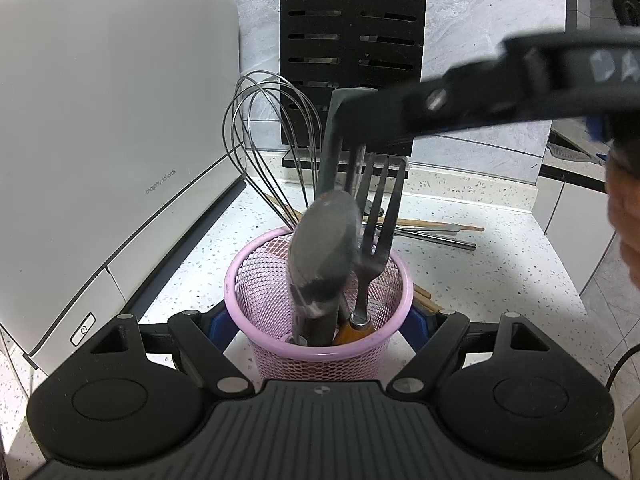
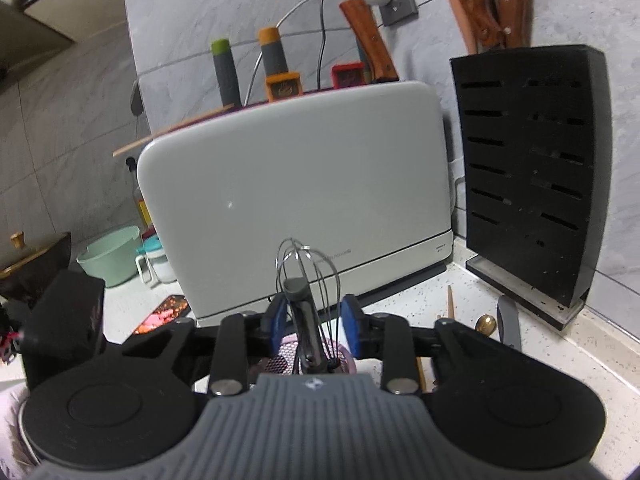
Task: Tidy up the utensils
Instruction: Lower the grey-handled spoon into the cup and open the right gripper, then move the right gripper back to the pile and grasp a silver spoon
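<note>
A pink mesh cup [image 1: 320, 344] stands on the speckled counter between the blue pads of my left gripper [image 1: 320, 320], which is shut on it. The cup holds a wire whisk [image 1: 264, 136], a fork [image 1: 376, 216] with an orange handle, a metal spoon [image 1: 326, 240] and a dark grey utensil [image 1: 334, 140]. My right gripper [image 1: 360, 120] reaches in from the right at the top of the dark utensil. In the right wrist view the right gripper [image 2: 314, 320] stands open with the dark utensil's handle [image 2: 298, 292] and the whisk [image 2: 308, 264] between its blue pads [image 2: 352, 324], above the cup [image 2: 280, 360].
A white toaster [image 1: 100, 140] stands left of the cup. A black knife block [image 1: 352, 40] stands behind it. Chopsticks and cutlery [image 1: 432, 228] lie on the counter beyond the cup. A spoon and a knife [image 2: 508, 320] lie near the block. A green bowl [image 2: 108, 256] sits far left.
</note>
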{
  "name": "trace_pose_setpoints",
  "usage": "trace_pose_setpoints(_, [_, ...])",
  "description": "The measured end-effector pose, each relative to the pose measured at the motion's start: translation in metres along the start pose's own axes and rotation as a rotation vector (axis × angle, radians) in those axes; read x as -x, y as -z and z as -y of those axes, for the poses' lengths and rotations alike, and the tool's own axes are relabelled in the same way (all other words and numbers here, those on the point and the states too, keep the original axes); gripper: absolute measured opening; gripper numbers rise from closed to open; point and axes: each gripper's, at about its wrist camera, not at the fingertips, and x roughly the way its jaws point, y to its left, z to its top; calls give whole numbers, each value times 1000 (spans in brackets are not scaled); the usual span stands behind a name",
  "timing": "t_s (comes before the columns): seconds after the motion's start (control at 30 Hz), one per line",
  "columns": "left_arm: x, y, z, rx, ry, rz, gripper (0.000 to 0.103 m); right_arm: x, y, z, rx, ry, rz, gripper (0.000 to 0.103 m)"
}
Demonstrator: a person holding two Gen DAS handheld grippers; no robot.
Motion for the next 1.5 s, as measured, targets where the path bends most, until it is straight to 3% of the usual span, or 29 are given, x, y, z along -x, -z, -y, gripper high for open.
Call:
trace_pose_setpoints(0.23, [-3, -2, 2, 5, 0, 2, 93, 31, -9, 16, -69, 3, 90, 38])
trace_pose_setpoints(0.4, [-2, 0, 0, 5, -1, 3, 93, 39, -9, 35, -100, 89, 97, 38])
trace_pose_setpoints(0.53, [0, 1, 0, 4, 2, 4, 93, 30, -1, 49, -66, 180, 38, 37])
trace_pose_setpoints(0.67, [0, 1, -1, 2, 3, 3, 93, 12, 15, 58, 51, 286, -63, 33])
trace_pose_setpoints(0.8, [0, 1, -3, 4, 0, 3, 93, -5, 29, 69, 124, 331, -146, 32])
trace_pose_setpoints(1.03, [-2, 0, -3, 4, -4, -1, 93, -33, 40, 89, 139, 337, -246, 33])
trace_pose_setpoints(1.5, [-3, 0, -3, 7, -6, -1, 93, -86, 57, 100, 358, 368, -384, 33])
